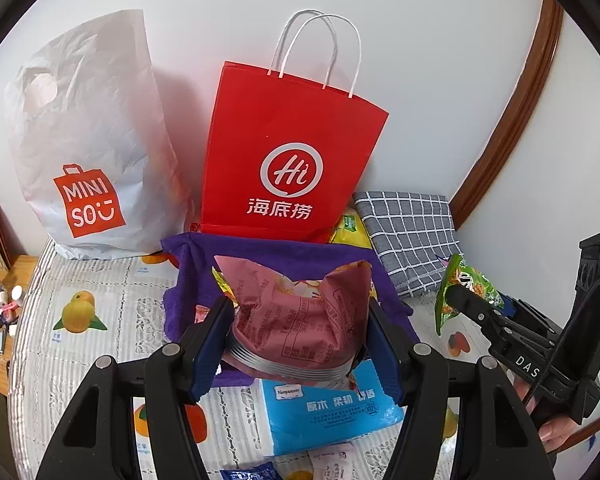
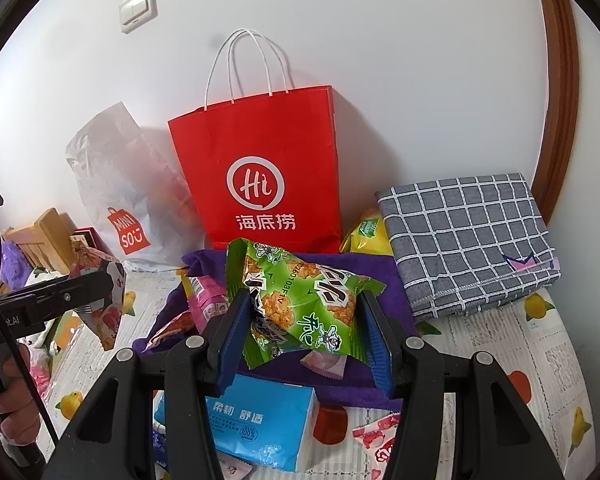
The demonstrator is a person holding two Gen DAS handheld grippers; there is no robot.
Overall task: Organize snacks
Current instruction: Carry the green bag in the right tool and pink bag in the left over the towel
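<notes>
My left gripper (image 1: 298,346) is shut on a pink snack packet (image 1: 300,316) and holds it above a purple cloth (image 1: 284,256). It shows at the left of the right wrist view, holding the packet (image 2: 104,304). My right gripper (image 2: 302,340) is shut on a green snack packet (image 2: 300,304) above the purple cloth (image 2: 392,300); in the left wrist view it holds the green packet (image 1: 460,292) at the right. Several pink snack packets (image 2: 204,296) lie on the cloth. A red paper bag (image 1: 292,160) (image 2: 268,168) stands open behind the cloth.
A white MINISO bag (image 1: 88,152) stands left of the red bag. A folded grey checked cloth (image 2: 468,236) and a yellow packet (image 2: 368,236) lie at the right. A blue tissue pack (image 2: 260,424) lies near me. The fruit-print tablecloth (image 1: 100,308) covers the table.
</notes>
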